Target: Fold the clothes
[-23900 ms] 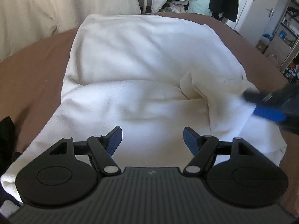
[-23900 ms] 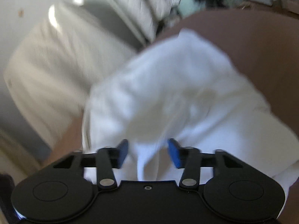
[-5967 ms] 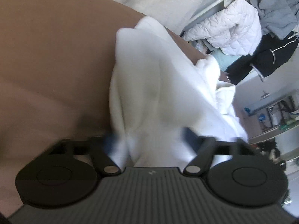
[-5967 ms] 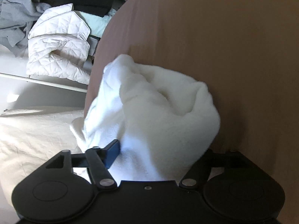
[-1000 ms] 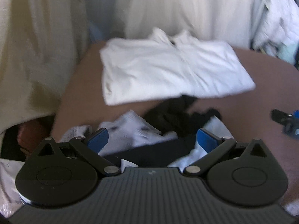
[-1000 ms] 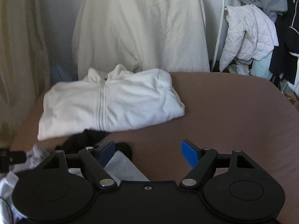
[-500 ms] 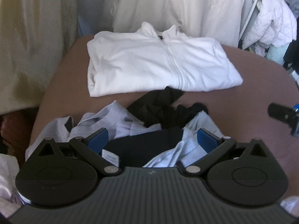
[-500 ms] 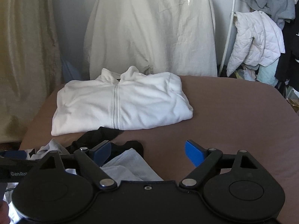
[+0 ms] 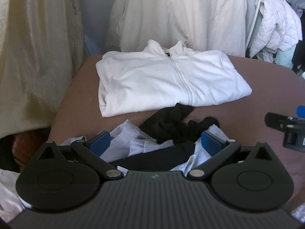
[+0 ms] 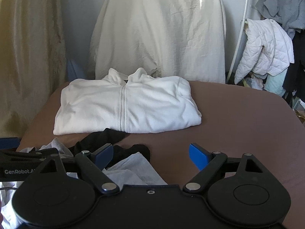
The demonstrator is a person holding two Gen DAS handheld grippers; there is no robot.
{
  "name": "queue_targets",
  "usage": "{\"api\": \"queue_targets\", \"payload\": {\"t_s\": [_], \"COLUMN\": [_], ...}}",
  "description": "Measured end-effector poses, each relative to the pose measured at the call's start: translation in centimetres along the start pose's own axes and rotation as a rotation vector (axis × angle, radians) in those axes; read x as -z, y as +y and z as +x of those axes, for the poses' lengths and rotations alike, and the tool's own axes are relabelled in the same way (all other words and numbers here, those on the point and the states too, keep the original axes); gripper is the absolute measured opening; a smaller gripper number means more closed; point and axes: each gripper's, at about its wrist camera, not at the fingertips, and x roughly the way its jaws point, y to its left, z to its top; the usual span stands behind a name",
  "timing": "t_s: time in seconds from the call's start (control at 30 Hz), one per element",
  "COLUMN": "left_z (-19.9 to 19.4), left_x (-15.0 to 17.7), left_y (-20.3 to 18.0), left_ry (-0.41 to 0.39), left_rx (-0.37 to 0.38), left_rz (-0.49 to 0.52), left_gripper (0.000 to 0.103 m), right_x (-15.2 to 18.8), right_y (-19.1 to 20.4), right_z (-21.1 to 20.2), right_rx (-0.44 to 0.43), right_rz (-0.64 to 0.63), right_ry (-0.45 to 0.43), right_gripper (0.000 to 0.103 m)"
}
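Hovering with both grippers spread and empty, left gripper (image 9: pixel 155 142) and right gripper (image 10: pixel 150 155), you've folded the white jacket (image 10: pixel 125 105); the pile (image 9: pixel 162 139) just before it, seemingly several garments, remains.

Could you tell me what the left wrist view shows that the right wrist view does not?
Only the left wrist view shows the left gripper head-on, its fingers wide apart over a dark navy garment, and the right gripper's tip at its right edge. Only the right wrist view shows the open right gripper over bare brown table, plus a grey garment hanging top right. Both share the folded white zip jacket, the black socks, the pale blue shirt and the white quilted jacket.
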Motion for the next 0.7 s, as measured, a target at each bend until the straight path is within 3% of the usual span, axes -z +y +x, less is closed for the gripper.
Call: {"api": "queue_targets", "payload": {"t_s": [0.53, 0.7], "left_z": [-0.3, -0.7], "left_x": [0.1, 0.5], "left_y": [-0.6, -1.5], "left_ry": [-0.048, -0.089], "left_rx": [-0.031, -0.076], "left_rz": [0.031, 0.073], "left_gripper": [0.103, 0.103], "right_x": [0.1, 0.1], "right_y": [-0.4, -0.4], "right_z": [0.3, 0.4], "right_rx": [0.003, -0.010], "right_rz": [0.018, 0.020], "right_ry": [0.006, 0.013], "right_gripper": [0.090, 0.090]}}
